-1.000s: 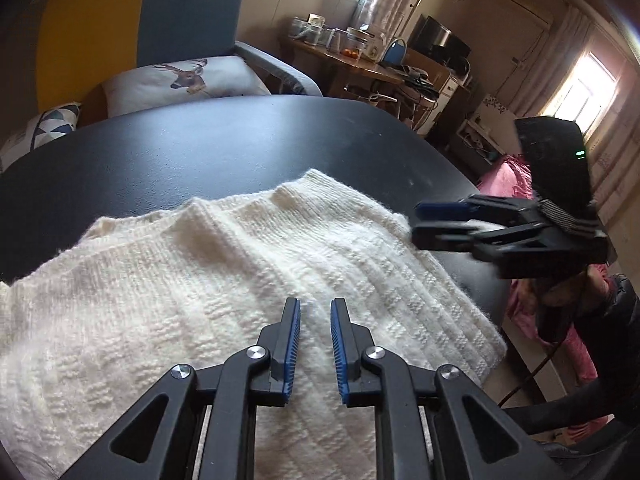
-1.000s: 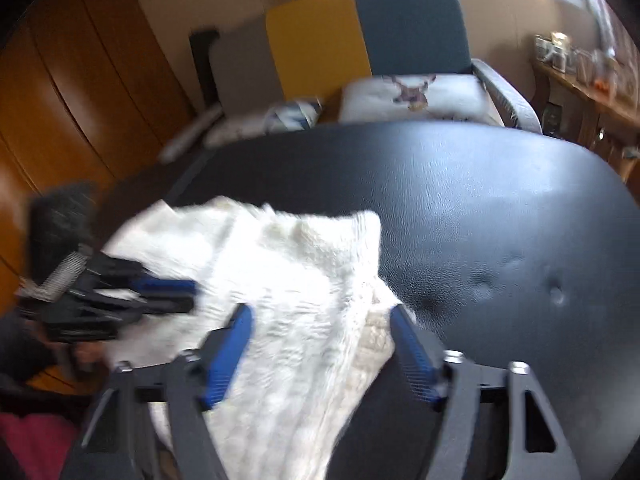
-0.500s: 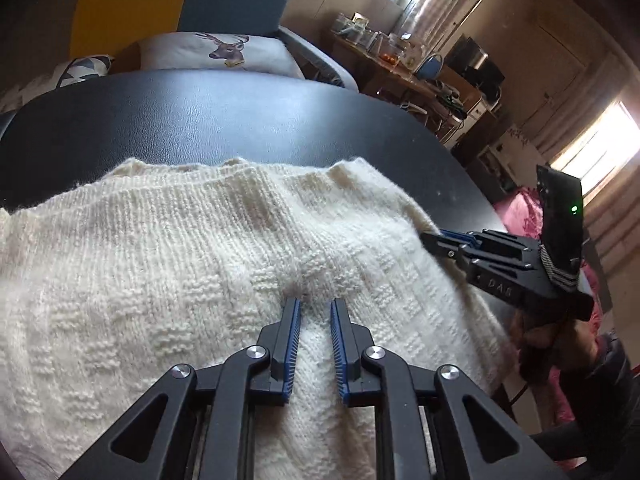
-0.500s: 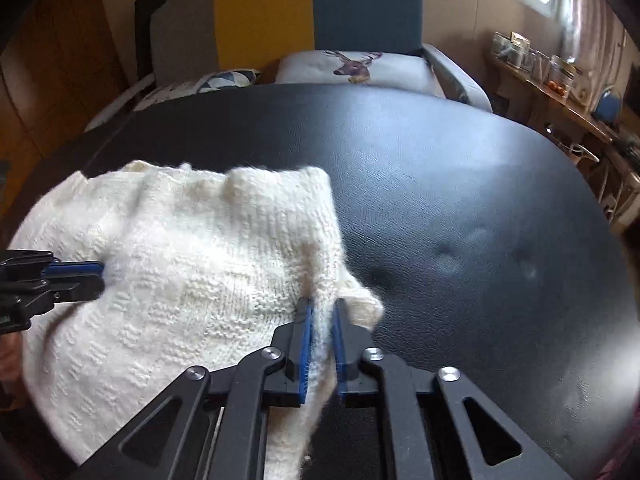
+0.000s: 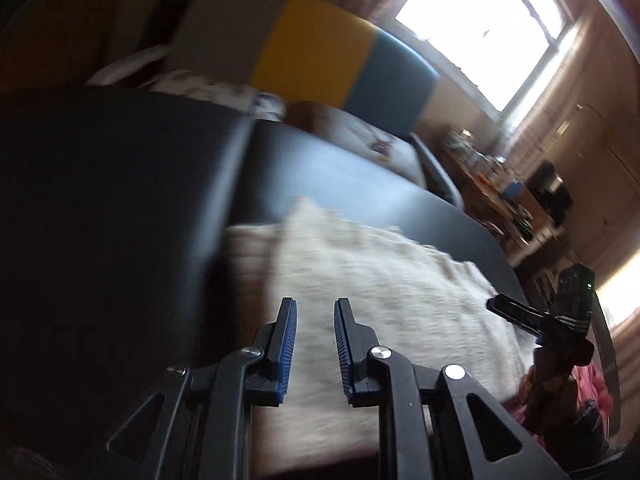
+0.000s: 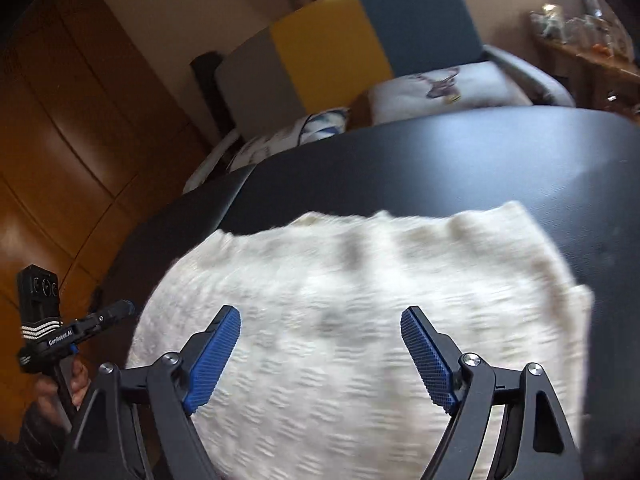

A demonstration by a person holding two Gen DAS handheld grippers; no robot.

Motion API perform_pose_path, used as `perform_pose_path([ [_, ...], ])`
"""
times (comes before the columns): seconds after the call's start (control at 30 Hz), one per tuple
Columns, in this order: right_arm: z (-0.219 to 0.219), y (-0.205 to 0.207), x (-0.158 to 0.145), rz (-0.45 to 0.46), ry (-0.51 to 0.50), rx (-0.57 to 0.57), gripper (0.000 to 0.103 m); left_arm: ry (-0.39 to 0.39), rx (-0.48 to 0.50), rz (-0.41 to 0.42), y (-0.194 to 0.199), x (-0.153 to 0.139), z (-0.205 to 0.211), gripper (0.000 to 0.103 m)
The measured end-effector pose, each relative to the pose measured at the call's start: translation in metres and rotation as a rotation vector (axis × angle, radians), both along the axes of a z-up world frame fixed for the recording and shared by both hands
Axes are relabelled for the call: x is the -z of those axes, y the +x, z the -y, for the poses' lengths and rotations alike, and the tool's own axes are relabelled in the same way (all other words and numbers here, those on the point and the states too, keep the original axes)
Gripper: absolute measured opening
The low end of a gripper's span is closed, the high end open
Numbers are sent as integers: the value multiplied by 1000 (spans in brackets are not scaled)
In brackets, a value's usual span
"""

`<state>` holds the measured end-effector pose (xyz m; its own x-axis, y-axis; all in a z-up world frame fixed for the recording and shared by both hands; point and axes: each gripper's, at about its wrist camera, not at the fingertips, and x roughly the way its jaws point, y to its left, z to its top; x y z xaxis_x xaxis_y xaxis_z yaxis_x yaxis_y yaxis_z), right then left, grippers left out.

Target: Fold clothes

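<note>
Looking through your left wrist: left gripper (image 5: 315, 310), jaws narrowly parted and just widened, nothing pinched, above the cream sweater (image 5: 384, 300) on the black bench (image 5: 120, 200).

Right wrist: right gripper (image 6: 320, 322), jaws just sprung wide, sweater released flat for smoothing.

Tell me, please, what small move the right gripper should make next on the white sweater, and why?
Probably lower the right gripper onto the sweater and smooth it: its jaws have just been opening and hold nothing, and the folded knit still shows bumps along its far edge.

Sweater (image 6: 360, 320): cream knit, nubbly. Table (image 6: 480, 160): black, smooth, slight sheen. Cupboard (image 6: 60, 140): glossy wood.
</note>
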<state>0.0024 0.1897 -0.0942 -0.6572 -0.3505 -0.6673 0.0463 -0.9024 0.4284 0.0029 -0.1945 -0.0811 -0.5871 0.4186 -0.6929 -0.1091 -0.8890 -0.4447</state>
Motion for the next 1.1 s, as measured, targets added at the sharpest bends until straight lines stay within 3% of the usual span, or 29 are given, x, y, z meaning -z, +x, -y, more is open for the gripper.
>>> perform_pose_path([
  [0.1, 19, -5, 10, 26, 41, -20, 84, 87, 42, 42, 2, 15, 24, 19],
  [0.3, 13, -14, 30, 94, 57, 7, 84, 227, 174, 124, -6, 50, 17, 20],
  [0.47, 12, -15, 37, 90, 65, 1, 86, 305, 207, 142, -8, 62, 14, 22],
  [0.53, 17, -16, 39, 88, 92, -12, 91, 305, 254, 148, -8, 61, 3, 21],
  [0.57, 20, -17, 39, 87, 106, -20, 93, 305, 277, 151, -9, 61, -2, 5],
  [0.67, 24, -21, 40, 101, 150, -46, 93, 250, 362, 107, 9, 46, -12, 5],
  [0.8, 22, -18, 45, 75, 166, -69, 93, 143, 317, 211, 16, 74, -8, 5],
  [0.9, 26, -19, 46, 66, 194, -75, 97, 196, 281, 179, 15, 65, -8, 8],
  [1.0, 30, -21, 47, 63, 215, -87, 103, 231, 245, 114, 2, 46, -4, 18],
  [1.1, 28, -22, 48, 55, 206, -80, 103, 186, 214, 77, -27, 33, -10, 19],
])
